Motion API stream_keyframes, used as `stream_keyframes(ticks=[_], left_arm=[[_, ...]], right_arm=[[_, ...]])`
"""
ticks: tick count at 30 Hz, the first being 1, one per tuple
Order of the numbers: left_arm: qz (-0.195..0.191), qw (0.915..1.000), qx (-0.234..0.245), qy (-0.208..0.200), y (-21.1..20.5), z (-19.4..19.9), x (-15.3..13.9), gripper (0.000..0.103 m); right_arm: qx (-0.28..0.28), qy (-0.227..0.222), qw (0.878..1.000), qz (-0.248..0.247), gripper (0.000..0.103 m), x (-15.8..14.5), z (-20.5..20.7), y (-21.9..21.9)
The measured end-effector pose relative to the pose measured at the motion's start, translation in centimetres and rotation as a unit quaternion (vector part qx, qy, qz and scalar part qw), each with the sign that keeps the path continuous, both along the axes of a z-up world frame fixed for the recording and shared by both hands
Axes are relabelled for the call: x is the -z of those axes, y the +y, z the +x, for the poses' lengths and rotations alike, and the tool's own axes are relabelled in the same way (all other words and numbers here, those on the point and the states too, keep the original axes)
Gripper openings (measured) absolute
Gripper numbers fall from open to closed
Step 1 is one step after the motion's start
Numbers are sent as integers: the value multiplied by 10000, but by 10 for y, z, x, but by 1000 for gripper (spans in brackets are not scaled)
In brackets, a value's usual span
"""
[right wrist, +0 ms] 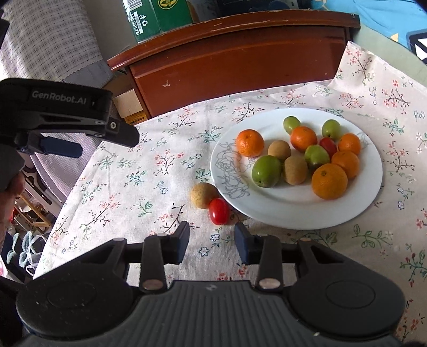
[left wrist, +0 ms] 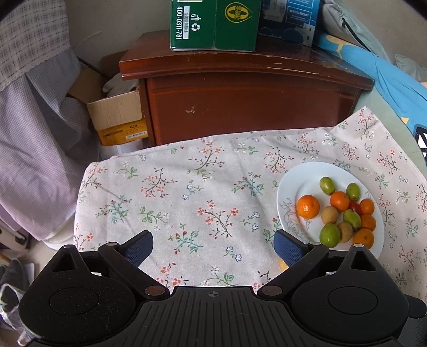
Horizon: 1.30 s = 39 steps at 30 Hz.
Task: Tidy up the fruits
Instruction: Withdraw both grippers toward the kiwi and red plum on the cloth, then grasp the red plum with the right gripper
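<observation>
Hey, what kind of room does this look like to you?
Probably a lived-in bedroom: a wooden nightstand stacked with cartons, checked bedding beside it, and a floral tablecloth carrying a plate of fruit.

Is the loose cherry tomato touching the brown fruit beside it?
Touching. The right wrist view shows the cherry tomato pressed against the brown fruit, no cloth between.

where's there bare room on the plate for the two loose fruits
Free: the plate's near rim and its left side over the rose drawing. Crowded: centre to far right, oranges and green fruits packed. The tomato and brown fruit sit beside that left rim.
</observation>
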<state>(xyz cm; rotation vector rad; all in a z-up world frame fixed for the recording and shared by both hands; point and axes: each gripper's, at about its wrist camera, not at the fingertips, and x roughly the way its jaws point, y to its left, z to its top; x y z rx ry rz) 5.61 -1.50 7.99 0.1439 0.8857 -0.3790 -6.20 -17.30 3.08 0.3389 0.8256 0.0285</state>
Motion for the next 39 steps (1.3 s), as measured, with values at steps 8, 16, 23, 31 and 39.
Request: stream_keyframes(ticks=[8,16,23,31,39], left_arm=[[142,9997,-98,150,2,3,8,98],[165,9996,181,129,-5,-1,12,98],[117,9966,802,158,-13,-12,23,98],[336,9868,1564,-249,-34,-37,41,98],[179,9807,1875,-518,-47,-42,54,88]], right_arm=[[24,-140,9998,-140,33,7,9,6],[45,-195,9992,-347,19,8,12,7],[27,81,9995,-291,18,-1,-5,5],[337,432,9984,-141,18,-7,-48,-2],[587,418,9973,-131,19,-7,-60,-10]])
